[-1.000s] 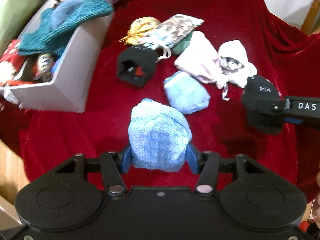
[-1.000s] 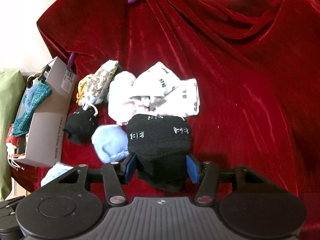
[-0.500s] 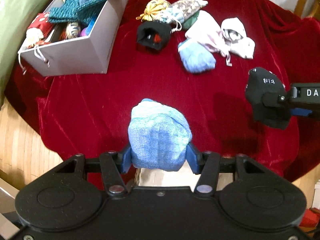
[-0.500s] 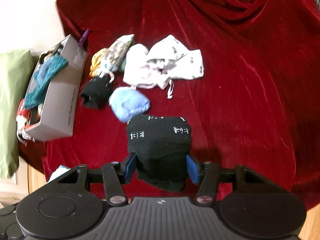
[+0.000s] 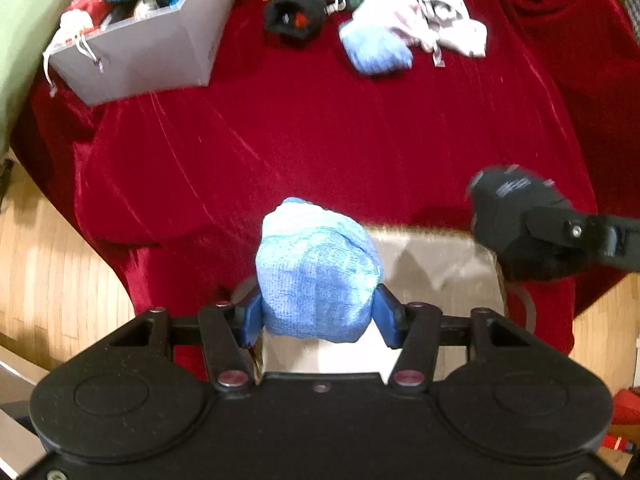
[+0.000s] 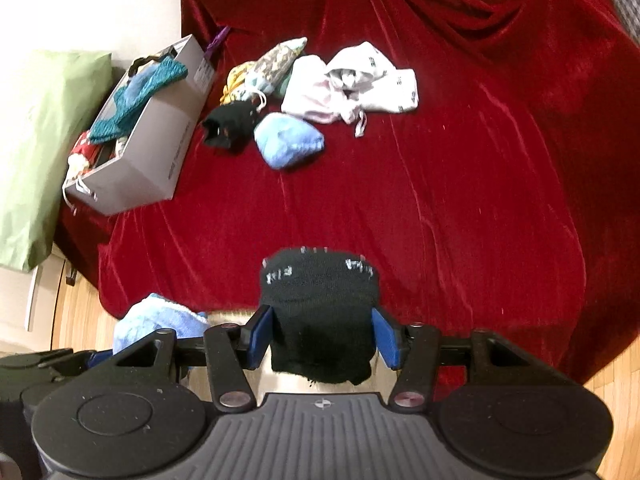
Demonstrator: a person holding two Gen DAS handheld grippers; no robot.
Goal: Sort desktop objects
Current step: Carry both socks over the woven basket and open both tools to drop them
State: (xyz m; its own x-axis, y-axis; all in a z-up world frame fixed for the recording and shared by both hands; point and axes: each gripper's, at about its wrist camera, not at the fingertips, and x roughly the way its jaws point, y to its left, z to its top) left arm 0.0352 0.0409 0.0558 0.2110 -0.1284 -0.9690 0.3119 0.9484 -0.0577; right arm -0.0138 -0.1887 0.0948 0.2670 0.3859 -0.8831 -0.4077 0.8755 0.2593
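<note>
I find my left hand-held gripper (image 5: 318,312) closed on a rolled light-blue sock bundle (image 5: 316,268), with both blue pads (image 5: 253,316) pressed into its sides; the bundle sits between the fingers, clear of the desk and above a pale open container (image 5: 436,256) at the desk's near edge. I find my right hand-held gripper (image 6: 320,336) likewise closed on a rolled black sock bundle (image 6: 320,312) with white lettering, held near the same near edge; in the left wrist view this black bundle appears at the right, just beside the container's rim. The desk is draped in a red velvet cloth (image 6: 440,180). At the far side I count a loose cluster: a pale-blue bundle (image 6: 288,140), a black bundle (image 6: 230,126) just left of it, a pink pouch (image 6: 308,92) touching a white sock pair (image 6: 376,76), and a patterned pouch (image 6: 280,56) beside a yellow item (image 6: 236,80). A grey cardboard box (image 6: 152,152) stands at the left of the cluster, apart from it, holding teal knitwear (image 6: 140,88) and other small items I cannot identify. A green cushion (image 6: 44,136) lies left of the box. Wooden floor (image 5: 52,264) shows below the cloth's edge.
</note>
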